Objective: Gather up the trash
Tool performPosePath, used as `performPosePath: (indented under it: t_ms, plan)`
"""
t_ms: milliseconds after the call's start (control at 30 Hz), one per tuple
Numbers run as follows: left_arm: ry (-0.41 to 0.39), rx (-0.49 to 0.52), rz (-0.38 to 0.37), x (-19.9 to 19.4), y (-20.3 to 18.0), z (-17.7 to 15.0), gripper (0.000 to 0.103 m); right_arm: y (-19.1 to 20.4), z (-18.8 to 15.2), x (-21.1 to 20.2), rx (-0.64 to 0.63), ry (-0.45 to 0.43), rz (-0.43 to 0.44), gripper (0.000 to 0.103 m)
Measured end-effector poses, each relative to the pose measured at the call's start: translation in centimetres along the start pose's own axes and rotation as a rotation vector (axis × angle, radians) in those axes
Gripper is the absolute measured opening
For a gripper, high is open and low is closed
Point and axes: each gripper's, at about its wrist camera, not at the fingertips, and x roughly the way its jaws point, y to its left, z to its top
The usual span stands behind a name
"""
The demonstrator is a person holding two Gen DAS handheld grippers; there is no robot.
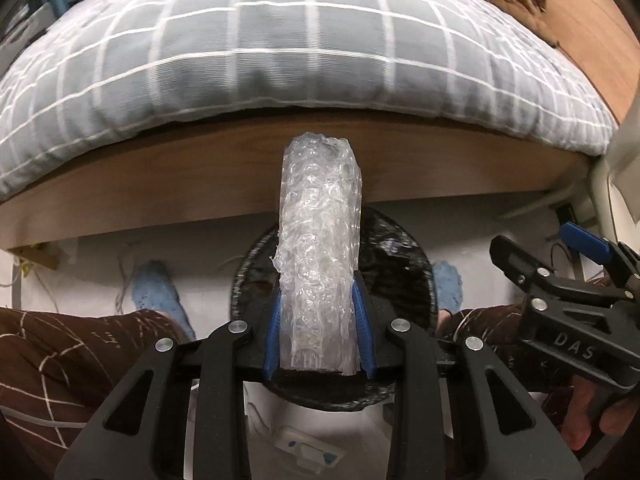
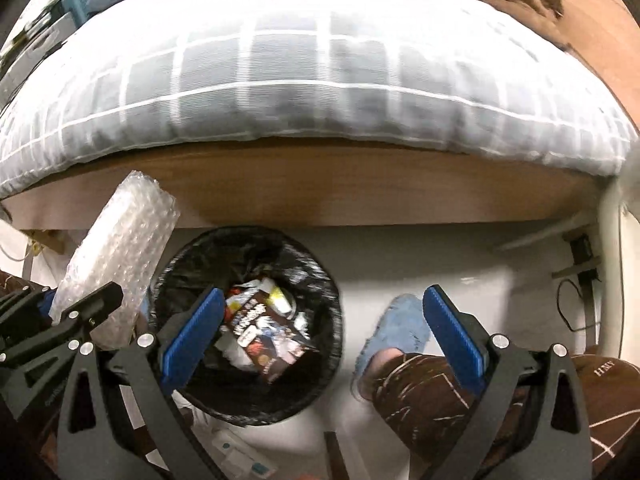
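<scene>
A roll of clear bubble wrap (image 1: 320, 240) stands up between the blue pads of my left gripper (image 1: 319, 330), which is shut on its lower part. Straight below it is a round bin with a black liner (image 1: 396, 264). In the right wrist view the same bubble wrap (image 2: 120, 248) leans at the left, beside the bin (image 2: 320, 280), which holds crumpled wrappers and a printed packet (image 2: 260, 328). My right gripper (image 2: 320, 332) hangs open above the bin's right rim and the floor, nothing between its pads. It also shows at the right edge of the left wrist view, as the right gripper (image 1: 560, 272).
A bed with a grey checked quilt (image 1: 280, 52) and a wooden side board (image 1: 200, 192) runs across the back. A person's legs in brown patterned trousers (image 2: 460, 392) and blue slippers (image 1: 156, 292) flank the bin. A white packet (image 1: 308, 450) lies on the floor. Cables (image 2: 576, 304) at right.
</scene>
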Motion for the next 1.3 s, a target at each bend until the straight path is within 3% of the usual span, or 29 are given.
performPosePath:
  t_ms: [200,567,733,867,1000,1300]
  plan:
    - [0.012,0.046,-0.016,0.7,-2.6,-0.1,0.037,-2.9,-0.4,-0.3,0.043,-0.005,-0.034,0.095]
    - [-0.011,0.040,0.006,0.8,-2.8,-1.0,0.082,-2.7,-0.2,-1.0,0.041,-0.033,-0.017,0.095]
    - [-0.033,0.030,0.032,-0.2,-1.4,-0.6,0.094,-2.5,-0.1,-1.5,0.040,-0.043,-0.011,0.095]
    - [-0.084,0.008,0.076,-2.2,-0.4,0.2,0.097,-1.8,0.4,-3.0,0.026,-0.075,0.005,0.095]
    - [-0.129,-0.017,0.073,-5.0,0.6,1.3,0.097,-1.2,1.2,-5.9,0.007,-0.141,0.015,0.095]
    - [-0.304,0.001,0.098,-14.7,0.9,2.6,0.097,-0.9,2.2,-14.1,0.014,-0.279,0.037,0.095]
